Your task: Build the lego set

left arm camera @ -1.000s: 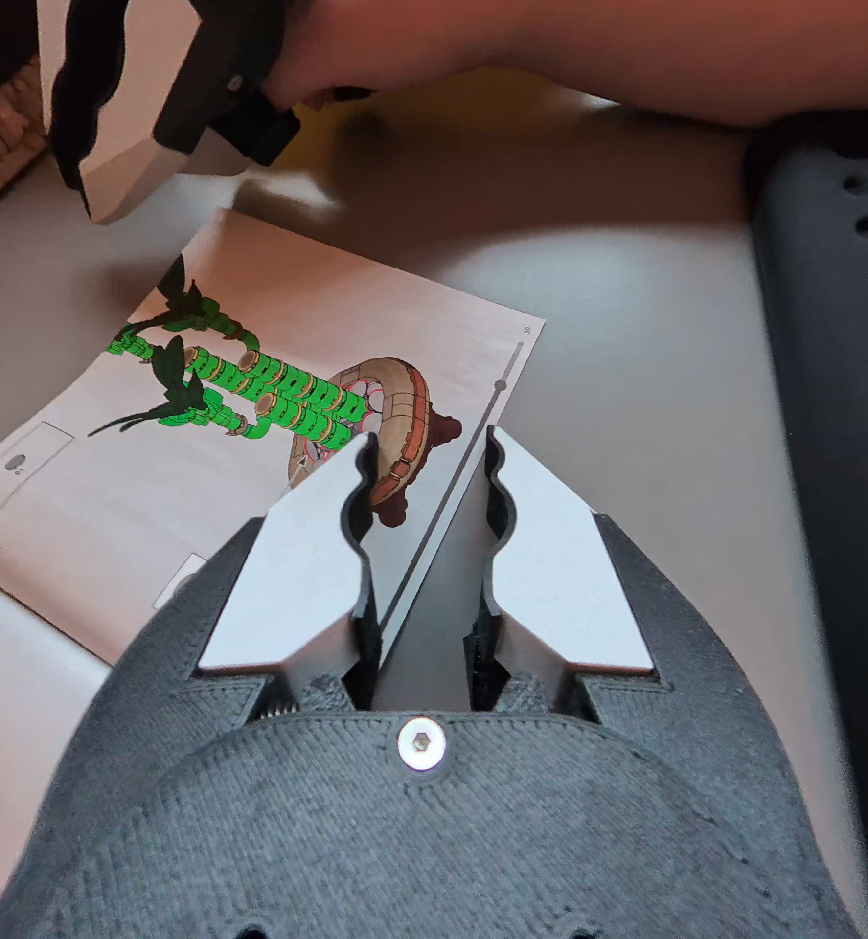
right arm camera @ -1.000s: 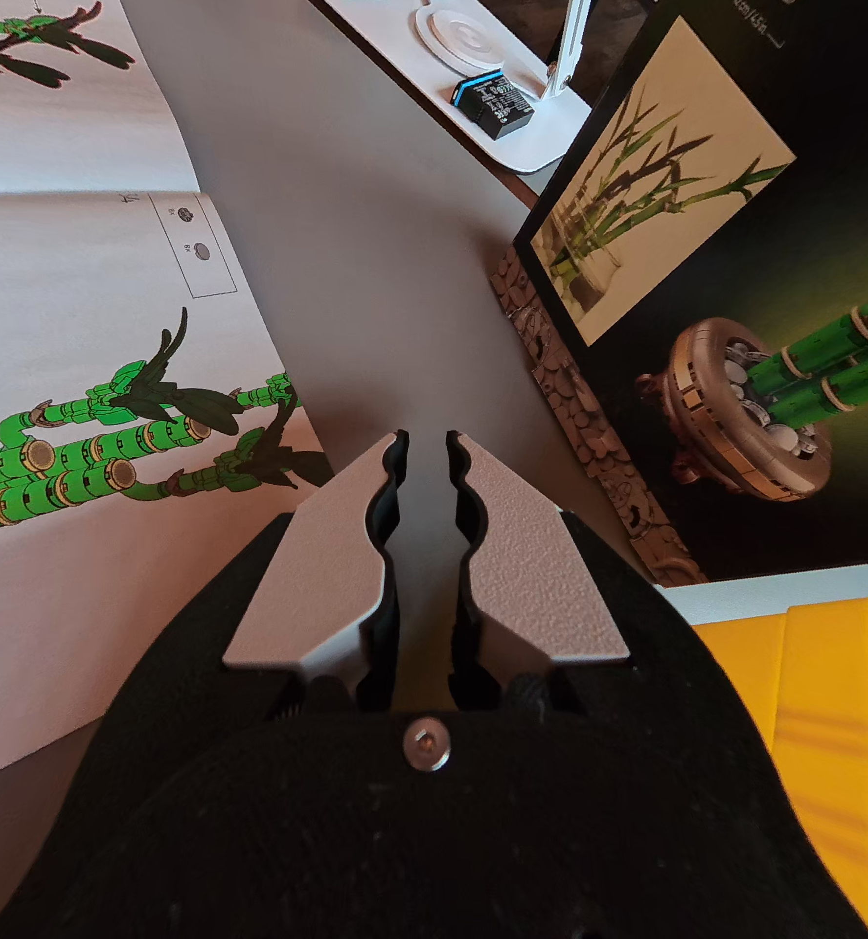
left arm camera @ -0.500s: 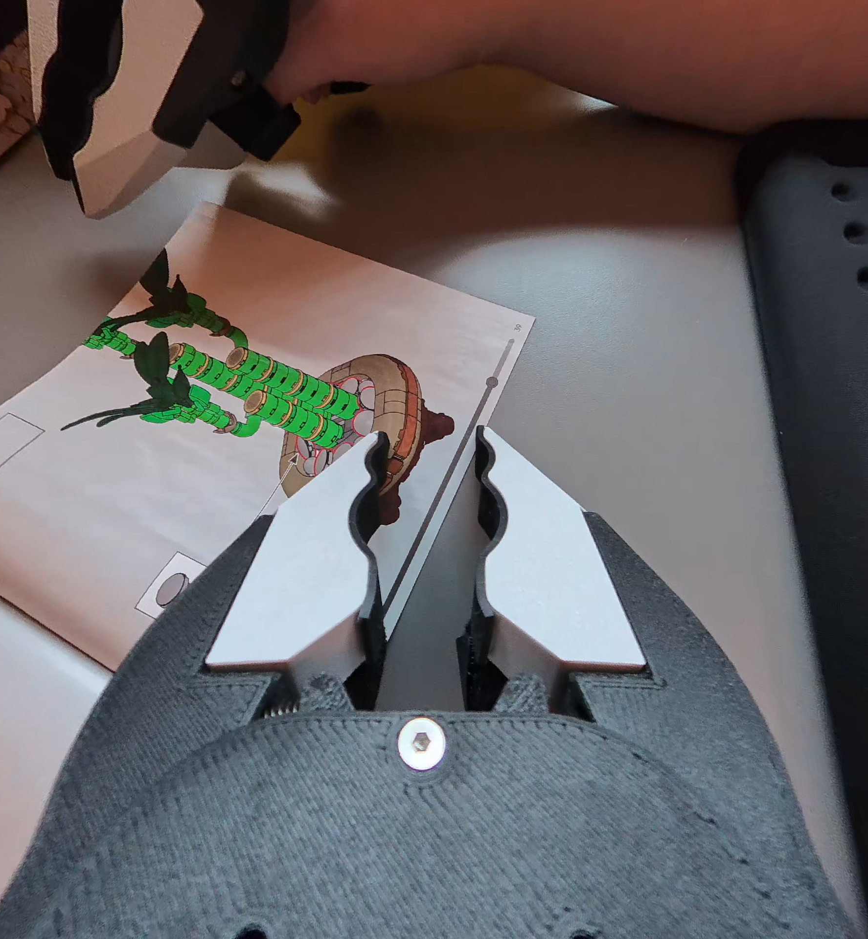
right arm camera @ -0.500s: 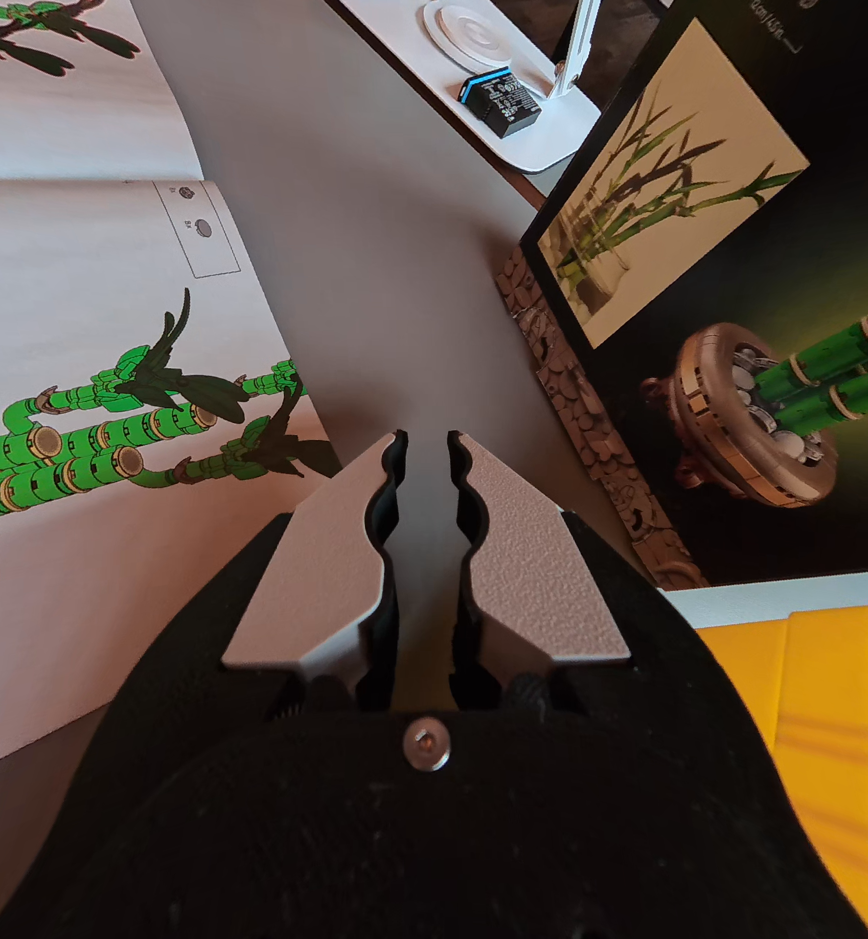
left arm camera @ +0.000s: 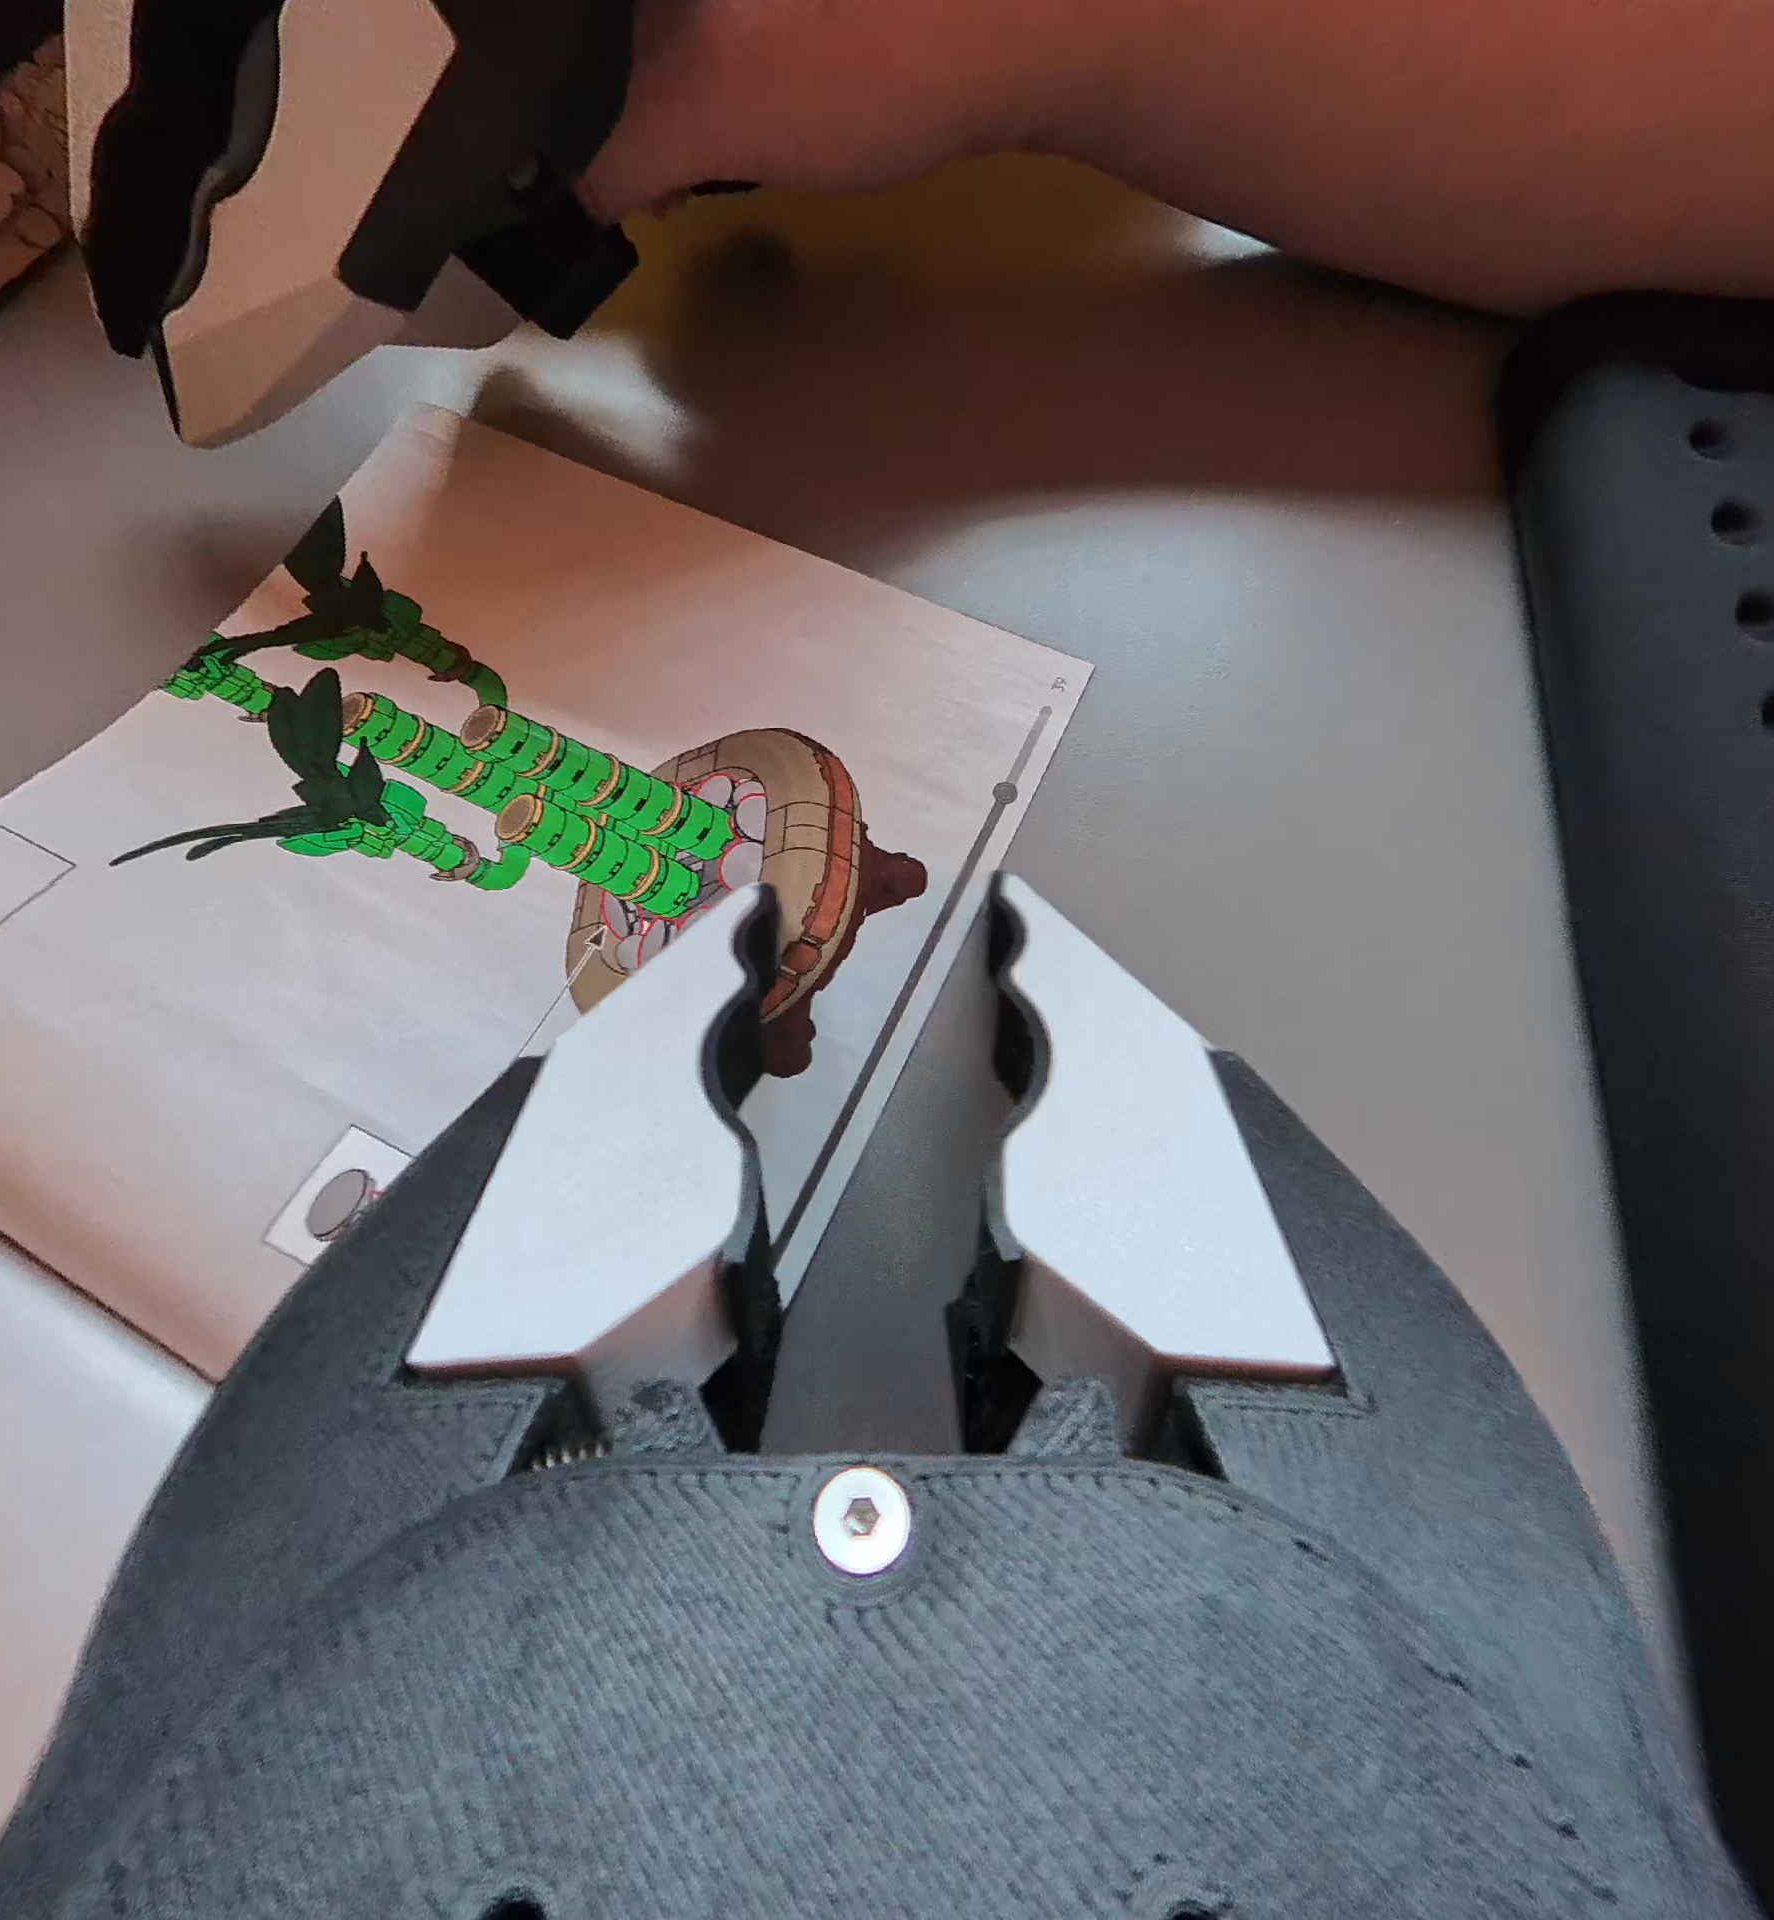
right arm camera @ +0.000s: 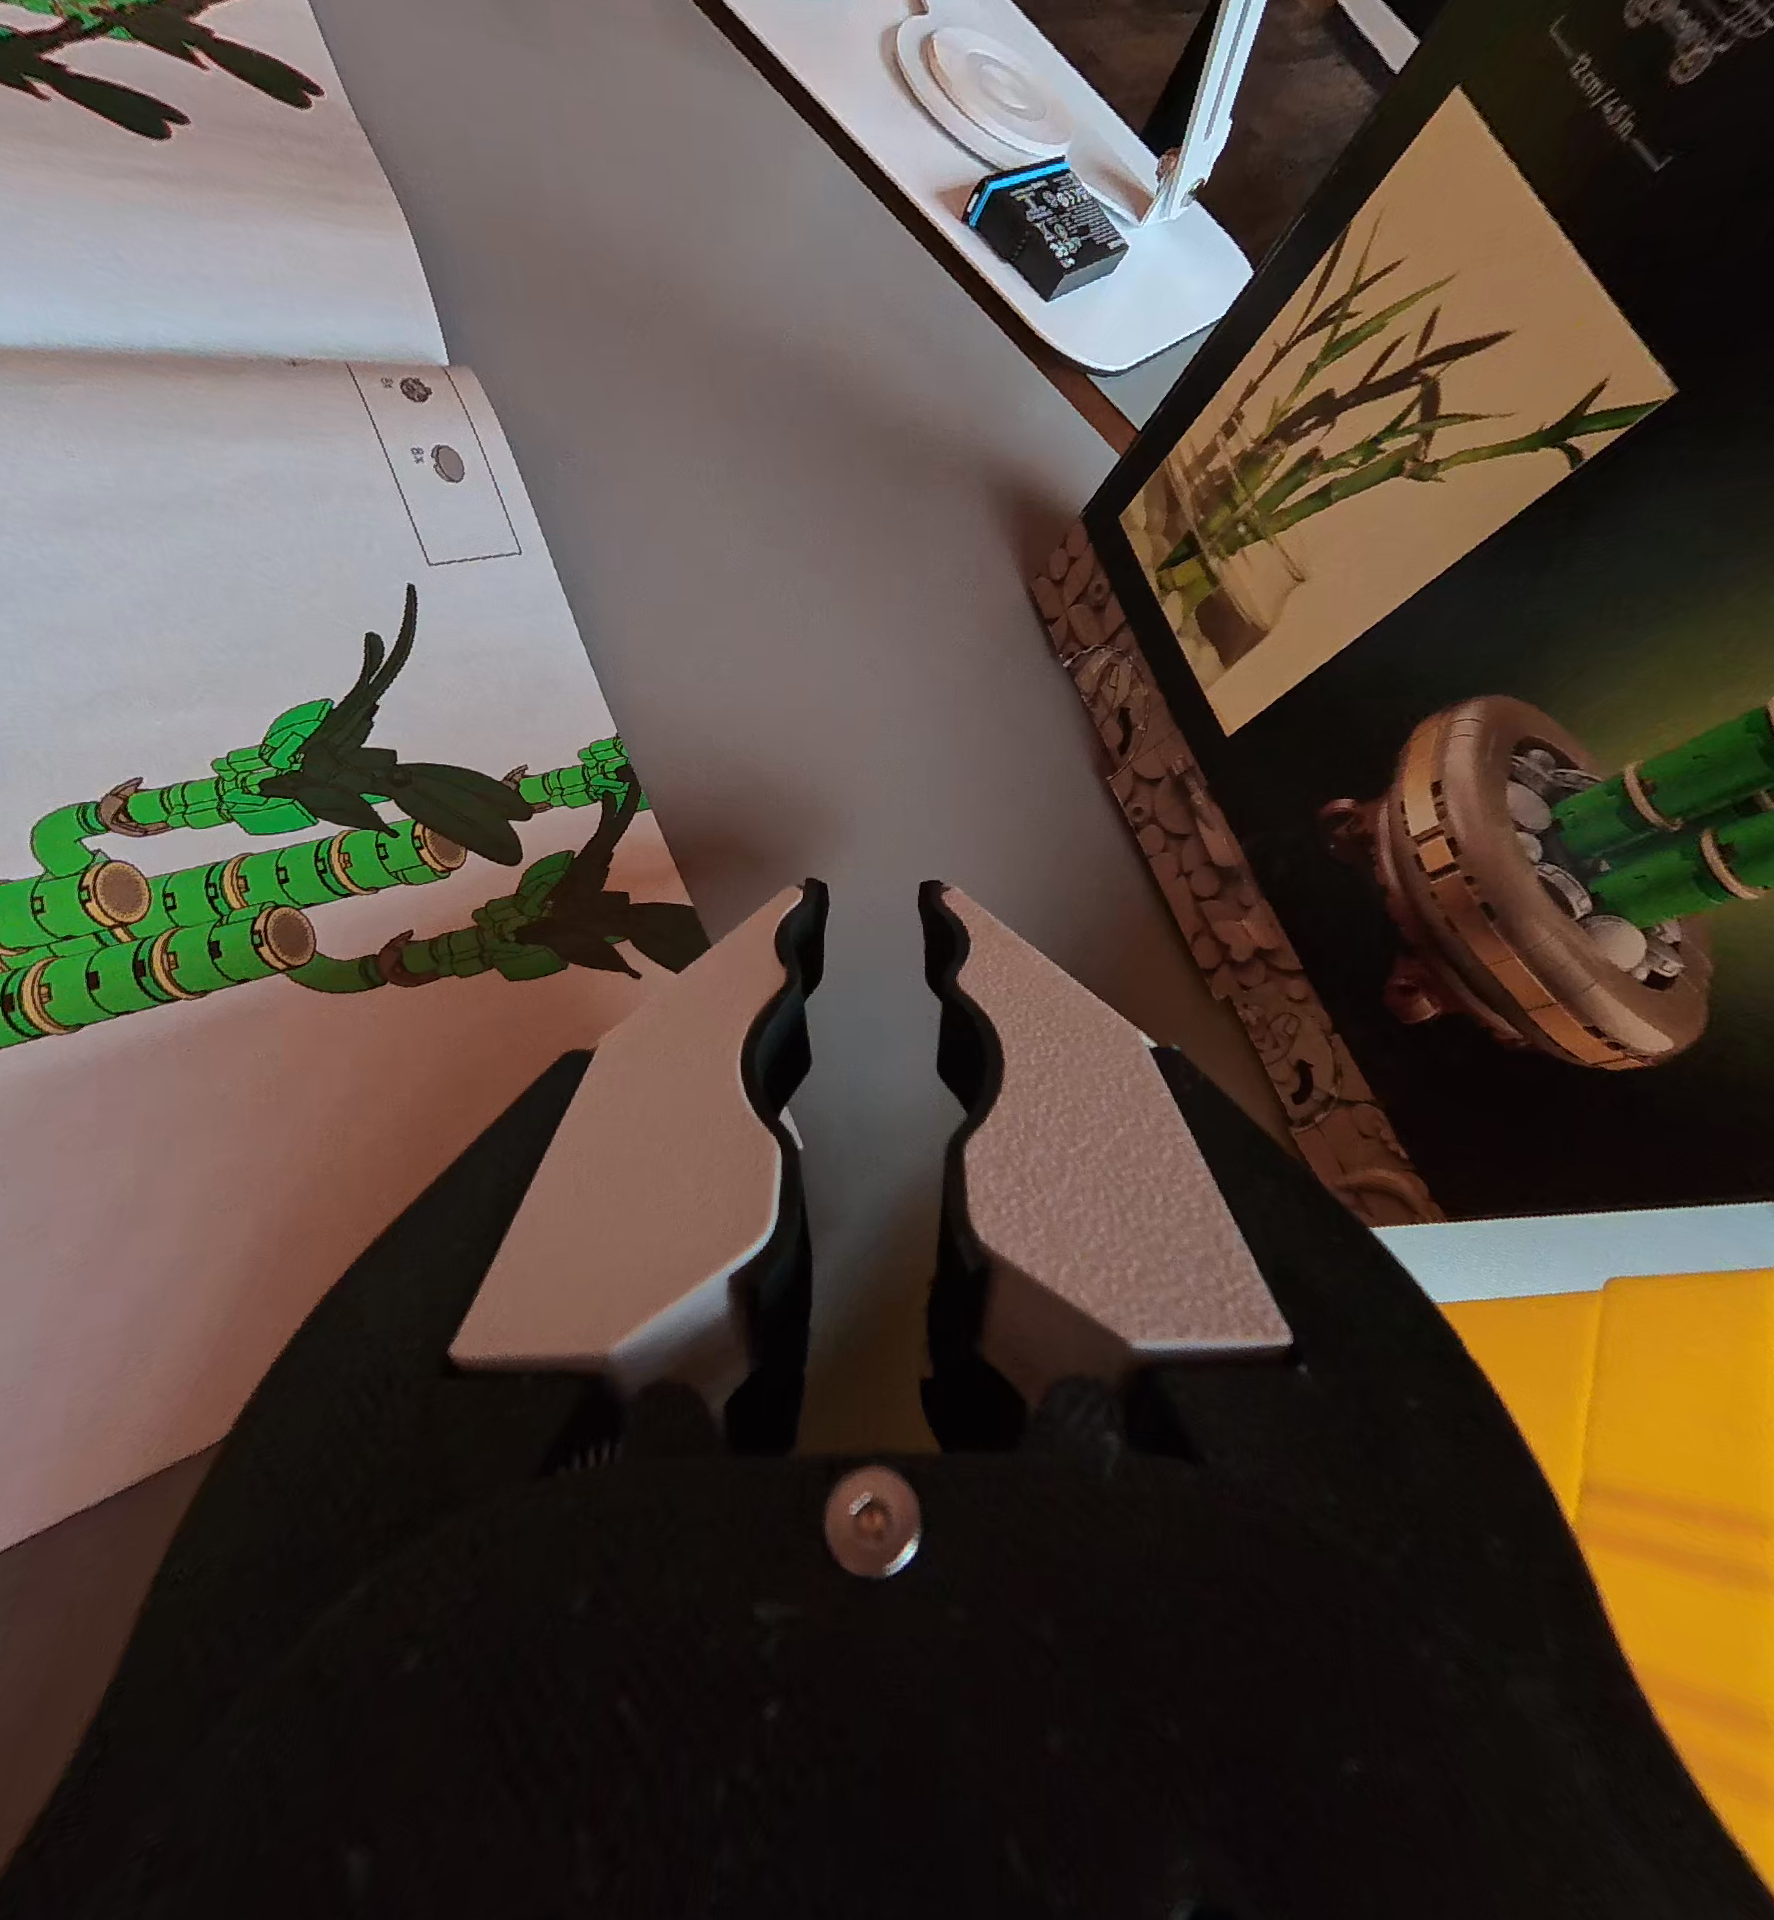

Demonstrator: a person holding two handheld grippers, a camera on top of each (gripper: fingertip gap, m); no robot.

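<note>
Grey table [left arm camera: 1278,727], instruction booklet [left arm camera: 239,1039] under parted empty left gripper [left arm camera: 872,904], right gripper [right arm camera: 872,894] parted beside it.

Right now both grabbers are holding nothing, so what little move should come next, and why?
Probably lift and turn a gripper to look for loose bricks. The left gripper and right gripper are both open and empty, over the instruction booklet and the grey table. Only the booklet and the set's box show; no real pieces are in view to pick up.

booklet [left arm camera: 654,582]: matt paper | table [left arm camera: 1278,727]: smooth (grey) | box [right arm camera: 1485,935]: glossy
</note>
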